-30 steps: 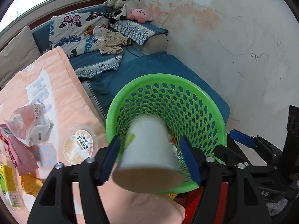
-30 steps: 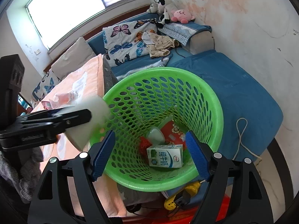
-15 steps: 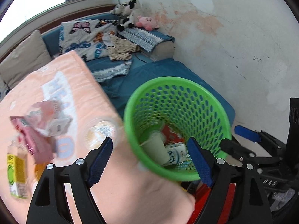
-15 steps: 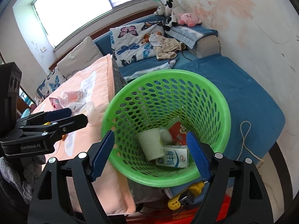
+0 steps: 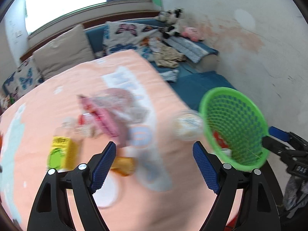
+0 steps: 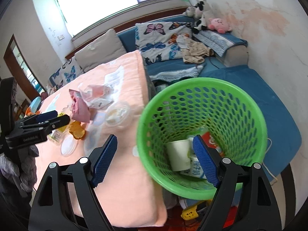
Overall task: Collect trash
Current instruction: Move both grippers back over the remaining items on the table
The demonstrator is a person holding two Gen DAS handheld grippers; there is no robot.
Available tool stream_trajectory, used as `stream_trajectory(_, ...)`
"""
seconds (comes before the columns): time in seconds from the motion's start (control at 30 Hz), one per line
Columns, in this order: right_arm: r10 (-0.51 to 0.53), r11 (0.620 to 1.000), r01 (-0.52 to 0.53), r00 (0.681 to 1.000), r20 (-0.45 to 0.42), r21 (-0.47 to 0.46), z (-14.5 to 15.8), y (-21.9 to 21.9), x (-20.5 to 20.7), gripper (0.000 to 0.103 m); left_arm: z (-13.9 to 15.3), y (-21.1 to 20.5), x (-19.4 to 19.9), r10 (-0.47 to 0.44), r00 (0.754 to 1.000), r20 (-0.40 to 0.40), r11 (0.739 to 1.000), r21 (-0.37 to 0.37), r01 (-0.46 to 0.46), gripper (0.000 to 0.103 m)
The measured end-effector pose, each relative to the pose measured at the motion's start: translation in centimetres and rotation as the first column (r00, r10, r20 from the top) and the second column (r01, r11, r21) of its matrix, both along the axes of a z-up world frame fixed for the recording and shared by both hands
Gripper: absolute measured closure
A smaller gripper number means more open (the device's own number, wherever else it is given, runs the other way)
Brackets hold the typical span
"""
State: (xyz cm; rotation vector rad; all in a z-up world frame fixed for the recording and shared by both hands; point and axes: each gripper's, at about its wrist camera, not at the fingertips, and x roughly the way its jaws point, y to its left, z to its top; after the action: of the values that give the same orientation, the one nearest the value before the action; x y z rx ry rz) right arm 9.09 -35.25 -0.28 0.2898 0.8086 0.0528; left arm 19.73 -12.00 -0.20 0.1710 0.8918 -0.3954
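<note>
A green mesh basket [image 6: 202,100] stands beside the table; it also shows in the left wrist view [image 5: 233,123]. Inside lie a white paper cup [image 6: 178,156], a milk carton [image 6: 196,170] and a red wrapper [image 6: 210,139]. My left gripper [image 5: 155,165] is open and empty above the peach tablecloth [image 5: 48,104], over blurred trash: a pink wrapper [image 5: 107,115], a yellow carton [image 5: 59,152], an orange snack [image 5: 123,165] and a round plastic cup [image 5: 187,125]. My right gripper [image 6: 154,160] is open and empty at the basket's near left rim.
A clear round lid [image 6: 67,144] lies near the table's front. A blue sofa [image 6: 250,80] with butterfly pillows, clothes and plush toys runs behind the basket. A stained wall is at the right. A yellow object [image 6: 189,213] lies on the floor under the basket.
My left gripper let go of the white paper cup, which now lies in the basket. It then swung left from the basket to above the trash on the table.
</note>
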Motion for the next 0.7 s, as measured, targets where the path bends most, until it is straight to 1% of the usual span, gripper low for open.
stream_trajectory(0.17, 0.042, 0.999, -0.042, 0.999, 0.0, -0.007, 0.1, 1.7, 1.4, 0.022, 0.0, 4.6, 1.3, 0.096, 0.995, 0.012, 0.995, 0.019, -0.096, 0.024)
stream_trajectory(0.37, 0.095, 0.995, -0.095, 0.995, -0.017, -0.027, -0.2, 4.1, 3.3, 0.022, -0.8, 10.4, 3.1, 0.218, 0.976, 0.007, 0.975, 0.039, -0.218, 0.024)
stream_trajectory(0.53, 0.15, 0.987, -0.152, 0.988, -0.039, -0.052, -0.9, 6.3, 5.2, 0.022, -1.9, 13.4, 4.5, 0.275, 0.961, -0.015, 0.96, 0.049, -0.274, 0.024)
stream_trajectory(0.7, 0.187, 0.978, -0.192, 0.98, -0.067, -0.079, -1.9, 8.1, 7.1, 0.021, -3.0, 15.1, 5.6, 0.292, 0.955, -0.046, 0.956, 0.052, -0.29, 0.024)
